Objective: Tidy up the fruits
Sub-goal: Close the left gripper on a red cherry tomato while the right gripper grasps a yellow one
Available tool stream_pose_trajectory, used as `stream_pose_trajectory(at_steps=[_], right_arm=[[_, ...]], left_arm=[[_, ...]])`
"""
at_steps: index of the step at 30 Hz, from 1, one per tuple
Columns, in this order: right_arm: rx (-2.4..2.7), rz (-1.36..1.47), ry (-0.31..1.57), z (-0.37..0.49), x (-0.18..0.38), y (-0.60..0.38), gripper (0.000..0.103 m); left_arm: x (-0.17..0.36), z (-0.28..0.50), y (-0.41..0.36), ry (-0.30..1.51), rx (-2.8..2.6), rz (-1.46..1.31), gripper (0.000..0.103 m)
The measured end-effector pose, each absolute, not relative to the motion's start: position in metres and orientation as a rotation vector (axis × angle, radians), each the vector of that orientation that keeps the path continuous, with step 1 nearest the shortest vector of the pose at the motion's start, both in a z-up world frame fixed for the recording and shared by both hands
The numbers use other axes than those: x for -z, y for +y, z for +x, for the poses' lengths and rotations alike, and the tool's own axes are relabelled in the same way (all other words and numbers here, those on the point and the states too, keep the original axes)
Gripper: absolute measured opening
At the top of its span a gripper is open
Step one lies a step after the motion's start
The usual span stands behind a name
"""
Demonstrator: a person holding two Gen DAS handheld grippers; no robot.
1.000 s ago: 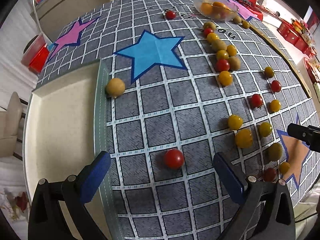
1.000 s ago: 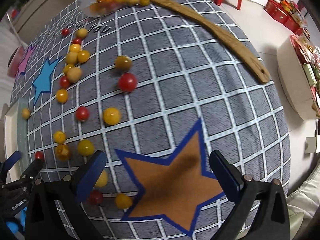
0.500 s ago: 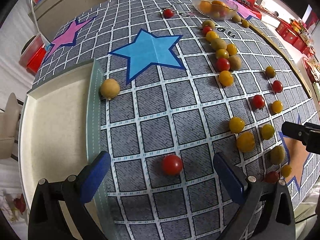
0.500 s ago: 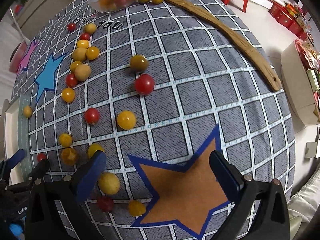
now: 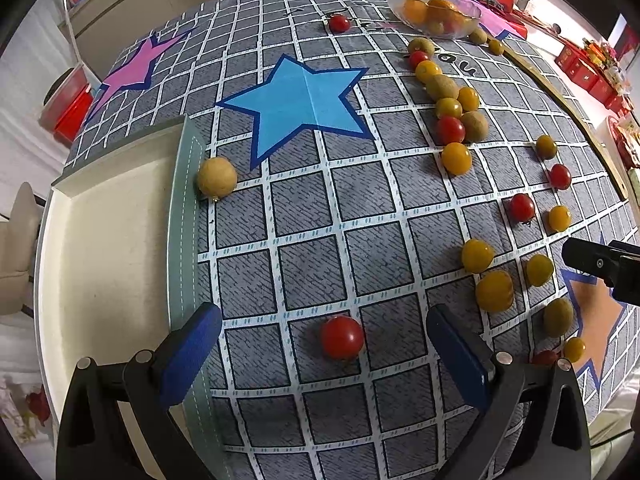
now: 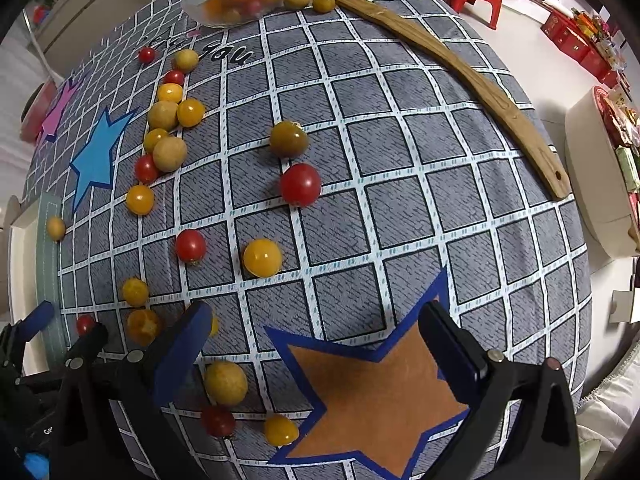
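Observation:
Several red, yellow and brown small fruits lie scattered over the grey checked tablecloth [image 5: 312,240]. My left gripper [image 5: 324,340] is open and a red tomato [image 5: 342,337] sits on the cloth between its blue fingers. A brown round fruit [image 5: 217,178] rests against the cream tray [image 5: 108,236] at the left. My right gripper [image 6: 316,340] is open above the orange star [image 6: 372,392], holding nothing. A yellow tomato [image 6: 262,258] and a red tomato [image 6: 300,184] lie ahead of it; a brown fruit [image 6: 225,383] sits by its left finger.
A glass bowl [image 5: 434,10] with oranges stands at the far edge of the table. A long wooden stick [image 6: 460,72] lies along the right side. Blue [image 5: 304,100] and pink [image 5: 132,70] paper stars are flat on the cloth. Red stools and boxes stand beyond the table.
Both grippers have moved forward over the table. The red tomato now lies further in between my left fingers, and the orange star has slid lower in the right wrist view.

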State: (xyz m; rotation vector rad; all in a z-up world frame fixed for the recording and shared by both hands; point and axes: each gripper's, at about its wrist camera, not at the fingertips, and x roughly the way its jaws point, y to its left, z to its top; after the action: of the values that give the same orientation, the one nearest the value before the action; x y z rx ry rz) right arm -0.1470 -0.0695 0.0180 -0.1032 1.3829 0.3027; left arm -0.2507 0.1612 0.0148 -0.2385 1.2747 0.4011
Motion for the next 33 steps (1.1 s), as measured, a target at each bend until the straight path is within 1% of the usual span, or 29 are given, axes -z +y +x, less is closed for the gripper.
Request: stream_pose_trajectory(at_steps=[16,17,18,19,22,24,25,27,28,29,30,31,32,33], right_arm=[[-0.332,-0.149,1.365,-0.142,-0.004,-0.067,0.103],[-0.331,-0.150,1.364,-0.141,-0.003,-0.066,0.102],[-0.334,-0.152,1.363,-0.140,-0.003,-0.066,0.101],[-0.335,-0.154,1.362,-0.140,-0.002,-0.064,0.100],[-0.343,-0.166,1.356,-0.137,0.000,-0.057,0.096],[-0.342,-0.191,1.340,-0.137,0.000,-0.053,0.089],[-0.347,-0.203,1.331,-0.137,0.000,-0.051,0.086],[-0.352,-0.227,1.315,-0.137,-0.002,-0.047,0.076],[-0.356,-0.237,1.310,-0.137,-0.002,-0.046,0.074],[-0.359,-0.249,1.306,-0.137,-0.003,-0.042,0.069],[-0.363,-0.267,1.300,-0.138,-0.003,-0.040,0.064],[-0.367,-0.282,1.293,-0.138,-0.003,-0.038,0.061],[-0.375,-0.298,1.282,-0.139,-0.004,-0.037,0.052],[-0.384,-0.300,1.274,-0.140,-0.005,-0.034,0.039]], left_arm=[[-0.008,-0.248,0.159,1.291,-0.409,-0.233,0.103],[-0.008,-0.248,0.158,1.291,-0.411,-0.228,0.100],[-0.007,-0.248,0.157,1.295,-0.417,-0.217,0.090],[-0.005,-0.247,0.156,1.309,-0.415,-0.205,0.088],[-0.006,-0.248,0.155,1.312,-0.421,-0.205,0.088],[-0.007,-0.247,0.153,1.314,-0.421,-0.198,0.086],[-0.008,-0.247,0.151,1.312,-0.418,-0.200,0.081],[-0.009,-0.247,0.148,1.311,-0.400,-0.210,0.072],[-0.010,-0.247,0.145,1.312,-0.395,-0.210,0.069],[-0.011,-0.247,0.143,1.313,-0.391,-0.210,0.066],[-0.012,-0.246,0.141,1.313,-0.383,-0.215,0.060],[-0.012,-0.247,0.139,1.312,-0.370,-0.224,0.051],[-0.013,-0.248,0.136,1.309,-0.353,-0.236,0.044],[-0.014,-0.248,0.134,1.307,-0.337,-0.244,0.031]])
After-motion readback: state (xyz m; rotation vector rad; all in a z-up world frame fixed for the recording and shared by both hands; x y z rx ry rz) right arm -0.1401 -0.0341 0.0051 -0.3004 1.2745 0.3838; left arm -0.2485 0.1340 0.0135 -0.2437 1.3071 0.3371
